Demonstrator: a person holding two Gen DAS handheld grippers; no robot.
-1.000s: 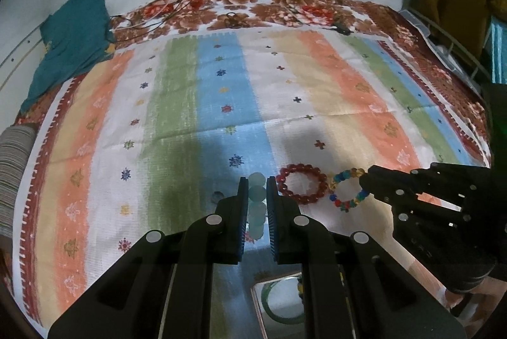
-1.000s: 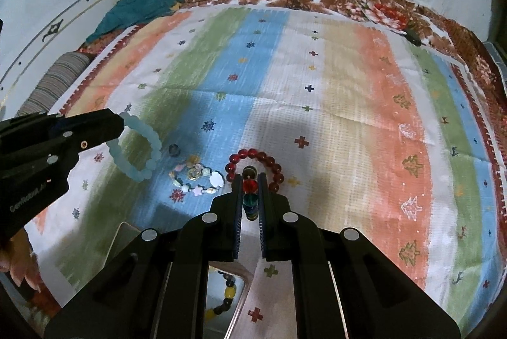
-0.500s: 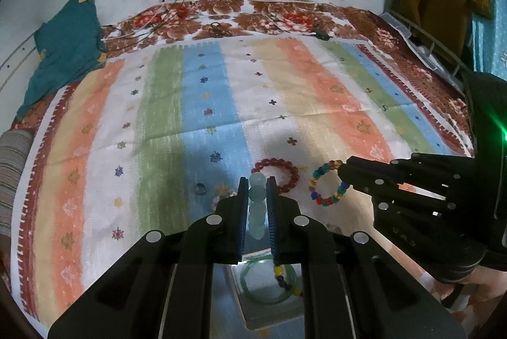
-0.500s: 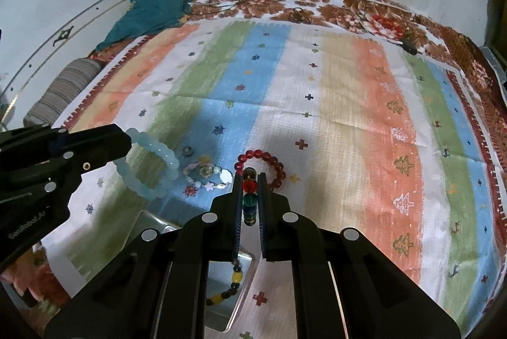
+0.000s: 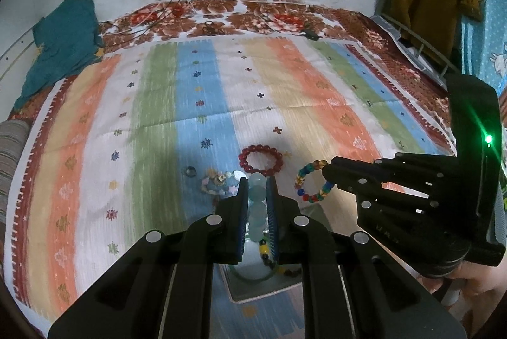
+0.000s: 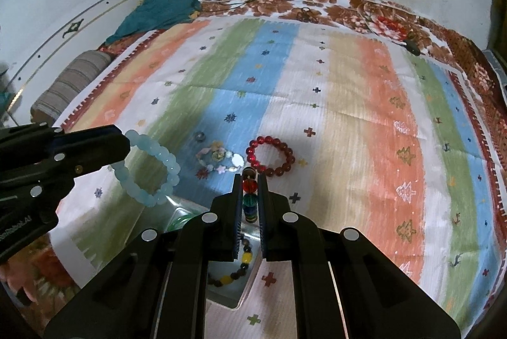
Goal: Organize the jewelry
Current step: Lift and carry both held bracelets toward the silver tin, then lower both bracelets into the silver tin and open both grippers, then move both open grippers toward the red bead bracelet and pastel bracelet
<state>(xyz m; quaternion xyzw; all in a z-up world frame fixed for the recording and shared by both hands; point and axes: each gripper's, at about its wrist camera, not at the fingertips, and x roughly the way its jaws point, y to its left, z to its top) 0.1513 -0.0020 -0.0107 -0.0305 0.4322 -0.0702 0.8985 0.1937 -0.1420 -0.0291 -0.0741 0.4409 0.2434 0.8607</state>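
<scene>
**Two bracelets in hand, three pieces left on the bedspread**

My left gripper (image 5: pixel 257 196) is clenched on the pale blue bead bracelet (image 6: pixel 149 169); from the right wrist view its loop hangs free off the fingertips, above the cloth and just beside the tray's near corner. My right gripper (image 6: pixel 250 196) is pinched on the multicoloured bead bracelet (image 5: pixel 312 180), with a red and a green bead caught between the pads and the rest of the loop dangling clear of the cloth.

Directly under both grippers sits the metal tray (image 5: pixel 263 294). Inside it I can make out a green bangle (image 6: pixel 180 220) and a dark-and-yellow bead bracelet (image 6: pixel 236 271), so I judge that some sorting is already done. My own fingers cover much of the tray, so there may be more in it than I can see.

Further out, on the striped bedspread (image 6: pixel 364 104), three pieces lie loose: the red bead bracelet (image 6: pixel 271 156) just ahead of my right fingertips, the shell bracelet (image 6: pixel 218 160) beside it, and a small dark ring (image 6: pixel 200 135) a little beyond that.

As I read it, the task is around its midpoint: two pieces stored, two held over the tray and not yet dropped in, three untouched.
</scene>
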